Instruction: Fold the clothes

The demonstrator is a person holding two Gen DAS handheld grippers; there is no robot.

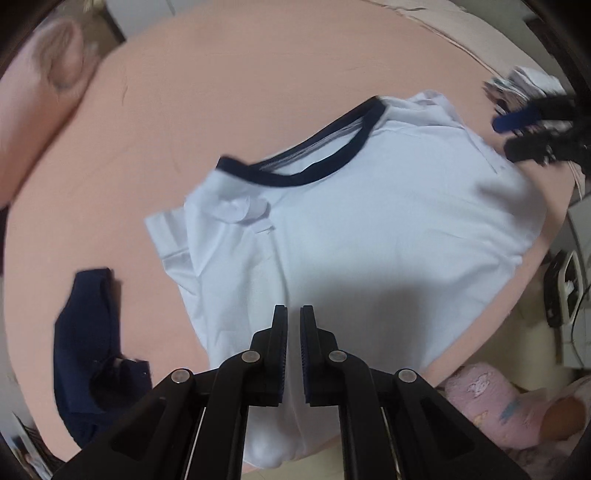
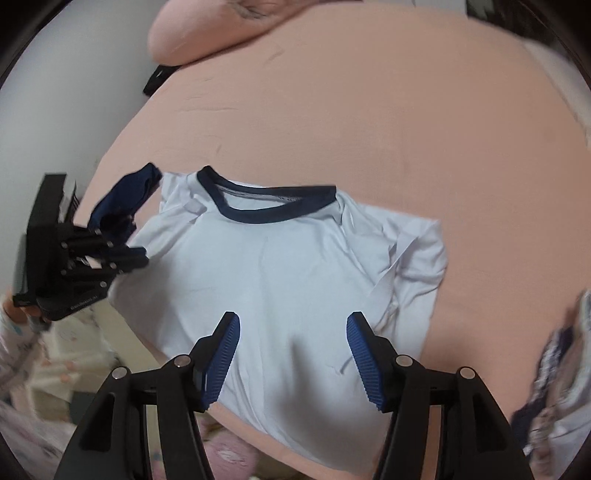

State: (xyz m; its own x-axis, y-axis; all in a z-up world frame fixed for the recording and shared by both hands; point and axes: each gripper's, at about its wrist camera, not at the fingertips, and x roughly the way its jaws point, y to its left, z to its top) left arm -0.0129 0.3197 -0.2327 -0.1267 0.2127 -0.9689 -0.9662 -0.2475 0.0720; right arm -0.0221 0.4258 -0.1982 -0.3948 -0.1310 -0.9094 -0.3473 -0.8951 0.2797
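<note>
**A:** Where is the shirt relative to your two tools?

**B:** The white T-shirt [image 2: 280, 266] lies spread on the peach bedsheet [image 2: 406, 110], straight ahead of and under your right gripper [image 2: 293, 325]. Its navy collar [image 2: 266, 205] is at the far end from those jaws, its hem at the near end, hanging just over the mattress edge.

**A:** And the jaws?

**B:** Your right gripper's jaws stand well apart, blue ribbed pads [image 2: 364, 354] facing each other over the cloth with nothing pinched between them. Your left gripper [image 1: 293, 317] has its jaws drawn nearly together, only a thin slit between them; the shirt's hem lies below, but you cannot tell whether any cloth is caught.

**A:** What room do you have?

**B:** Beyond the collar, a broad stretch of bare sheet runs to the pillow [image 2: 207, 29]. To the right of the right jaws, the folded sleeve [image 2: 417, 254] ends and open sheet follows. To the left of the left jaws, a crumpled navy garment [image 1: 88, 343] sits just beside the shirt's other sleeve.

**A:** Textures?

**B:** The shirt is thin, smooth knit with soft creases; the collar is a ribbed band; the sheet is matte and nearly flat.
</note>
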